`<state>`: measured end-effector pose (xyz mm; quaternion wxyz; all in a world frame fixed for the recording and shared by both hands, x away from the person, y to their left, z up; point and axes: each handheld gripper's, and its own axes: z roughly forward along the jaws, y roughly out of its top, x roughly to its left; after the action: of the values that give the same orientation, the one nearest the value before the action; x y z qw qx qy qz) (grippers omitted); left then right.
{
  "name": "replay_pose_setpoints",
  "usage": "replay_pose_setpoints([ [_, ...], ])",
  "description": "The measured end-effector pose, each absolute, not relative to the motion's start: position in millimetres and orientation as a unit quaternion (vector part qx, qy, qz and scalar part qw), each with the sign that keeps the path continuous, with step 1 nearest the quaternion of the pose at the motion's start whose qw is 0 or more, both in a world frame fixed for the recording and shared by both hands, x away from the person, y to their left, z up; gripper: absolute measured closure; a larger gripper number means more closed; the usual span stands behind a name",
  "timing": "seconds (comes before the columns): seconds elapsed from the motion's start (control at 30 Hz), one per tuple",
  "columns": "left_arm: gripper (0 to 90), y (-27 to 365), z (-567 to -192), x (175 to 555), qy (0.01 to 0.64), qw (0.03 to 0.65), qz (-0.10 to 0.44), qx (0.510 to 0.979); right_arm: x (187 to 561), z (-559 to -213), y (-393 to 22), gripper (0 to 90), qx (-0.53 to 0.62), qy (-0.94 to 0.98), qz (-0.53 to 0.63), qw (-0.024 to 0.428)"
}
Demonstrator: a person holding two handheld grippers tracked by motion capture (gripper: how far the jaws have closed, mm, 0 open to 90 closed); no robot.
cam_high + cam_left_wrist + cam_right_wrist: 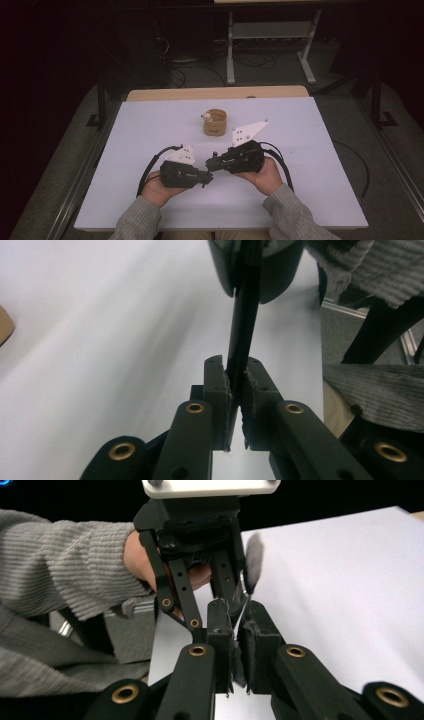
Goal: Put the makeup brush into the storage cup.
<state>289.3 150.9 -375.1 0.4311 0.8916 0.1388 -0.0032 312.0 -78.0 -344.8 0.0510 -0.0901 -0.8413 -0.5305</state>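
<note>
**Your two grippers meet tip to tip at the near middle of the tabletop [310, 165].**

Your left gripper [206, 179] points right and your right gripper [211, 162] points left, their tips just beside each other. In the left gripper view your left gripper's [236, 385] fingers are narrow, pressed on a thin dark strip [245, 330] that runs up to a dark body above; what the strip belongs to cannot be told. In the right gripper view your right gripper's [235, 617] fingers are nearly together with a pale sliver in the gap, and a blurred grey tuft [254, 562] sits just beyond the tips. The tan cup [215, 122] stands upright behind both grippers – apart from them – with a small pale thing [205, 117] at its rim.
</note>
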Motion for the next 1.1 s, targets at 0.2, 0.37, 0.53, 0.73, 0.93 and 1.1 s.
replay_pose_setpoints([
  [0.2,73.2,158,-375,288,0.152,0.436,0.002,0.887,318,-340,-82,82.8,-0.092,-0.867,-0.488,0.041],
  [0.37,70.3,168,-377,287,0.159,0.438,0.014,0.885,325,-336,-89,82.8,-0.102,-0.887,-0.45,0.032],
  [0.53,67.9,181,-382,285,0.178,0.433,0.025,0.883,331,-333,-94,82.8,-0.111,-0.896,-0.429,0.026],
  [0.73,65.5,194,-386,283,0.194,0.43,0.038,0.881,338,-334,-101,82.8,-0.119,-0.903,-0.412,0.021],
  [0.93,61.7,204,-388,280,0.21,0.421,0.057,0.88,343,-332,-106,82.8,-0.125,-0.906,-0.403,0.02],
  [1.1,58.7,208,-389,279,0.227,0.424,0.067,0.874,348,-330,-109,82.8,-0.128,-0.908,-0.398,0.023],
])
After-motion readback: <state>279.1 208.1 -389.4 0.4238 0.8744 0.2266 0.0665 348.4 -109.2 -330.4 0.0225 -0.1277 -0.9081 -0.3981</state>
